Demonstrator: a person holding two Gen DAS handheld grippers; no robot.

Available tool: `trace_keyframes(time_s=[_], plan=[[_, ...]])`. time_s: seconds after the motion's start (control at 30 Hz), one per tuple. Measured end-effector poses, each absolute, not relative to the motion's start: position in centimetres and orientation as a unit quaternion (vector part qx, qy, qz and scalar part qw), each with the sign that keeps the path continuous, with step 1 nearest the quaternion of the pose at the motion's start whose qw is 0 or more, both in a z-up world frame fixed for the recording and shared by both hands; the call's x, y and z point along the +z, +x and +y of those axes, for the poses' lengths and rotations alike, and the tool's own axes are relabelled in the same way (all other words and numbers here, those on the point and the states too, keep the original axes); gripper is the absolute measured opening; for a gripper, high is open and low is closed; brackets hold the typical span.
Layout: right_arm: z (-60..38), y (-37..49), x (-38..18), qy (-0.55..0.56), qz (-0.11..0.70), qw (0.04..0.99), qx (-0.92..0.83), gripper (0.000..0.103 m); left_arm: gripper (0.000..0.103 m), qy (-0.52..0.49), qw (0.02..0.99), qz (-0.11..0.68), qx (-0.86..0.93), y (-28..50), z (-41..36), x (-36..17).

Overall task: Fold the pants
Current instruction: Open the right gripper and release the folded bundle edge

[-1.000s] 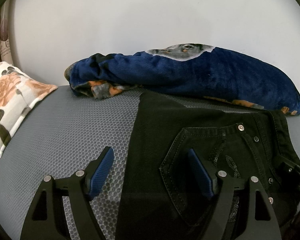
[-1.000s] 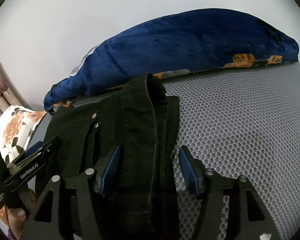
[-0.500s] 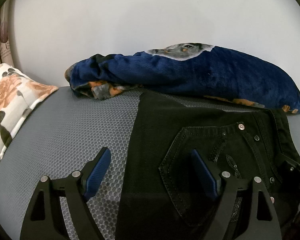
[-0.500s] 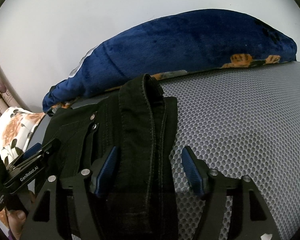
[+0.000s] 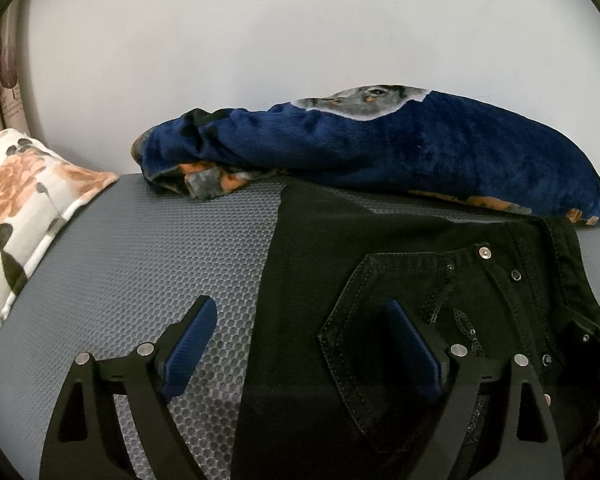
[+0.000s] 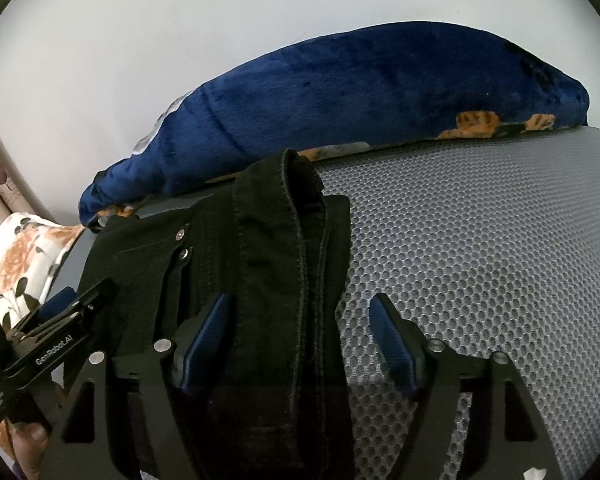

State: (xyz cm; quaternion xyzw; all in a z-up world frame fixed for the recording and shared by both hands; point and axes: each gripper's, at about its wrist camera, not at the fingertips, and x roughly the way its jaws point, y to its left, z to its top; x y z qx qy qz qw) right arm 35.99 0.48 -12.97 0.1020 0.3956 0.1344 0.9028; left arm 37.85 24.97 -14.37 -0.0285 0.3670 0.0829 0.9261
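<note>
The black pants [image 5: 340,264] lie folded into a compact stack on a grey honeycomb-mesh mattress [image 5: 148,264], their far edge just touching the blue plush blanket [image 5: 400,148] heaped against the wall. A floral pillow [image 5: 16,200] sits well off at the left edge.

The left tongs [image 5: 304,344] straddle the stack's left border: one blue pad hangs over bare mesh, the other over the back pocket [image 5: 384,320] with its rivets. Its jaws are opening and stand wide; cloth lies between them but neither pad presses on it. The right tongs [image 6: 300,336] straddle the opposite edge, where the thick seamed layers [image 6: 296,240] ridge up. Its jaws are also opening, moderately wide, with the right pad over mesh and clear of the cloth; the left pad sits close against the denim, though it does not appear to pinch.

The fold looks essentially finished, so the risks lie in the withdrawal. The left pad of the right tongs, being so near the seam, could snag and drag the top layer as it backs away, springing the stack open. The raised ridge at the far end looks poorly settled and may flop over by itself. The left tongs' inner pad could likewise catch the pocket edge if lifted at a slant.
</note>
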Motion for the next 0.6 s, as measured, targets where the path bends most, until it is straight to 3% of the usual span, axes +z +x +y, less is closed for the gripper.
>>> trace_keyframes(time_s=[0.23,0.6], plan=[[0.83,35.82,-12.74,0.089,0.389,0.907,0.135,0.079,0.09,-0.029,0.926,0.367,0.083,37.75,24.9,-14.37],[-0.12,35.24,-12.3,0.102,0.37,0.916,0.115,0.08,0.092,-0.029,0.926,0.366,0.082,37.75,24.93,-14.35]])
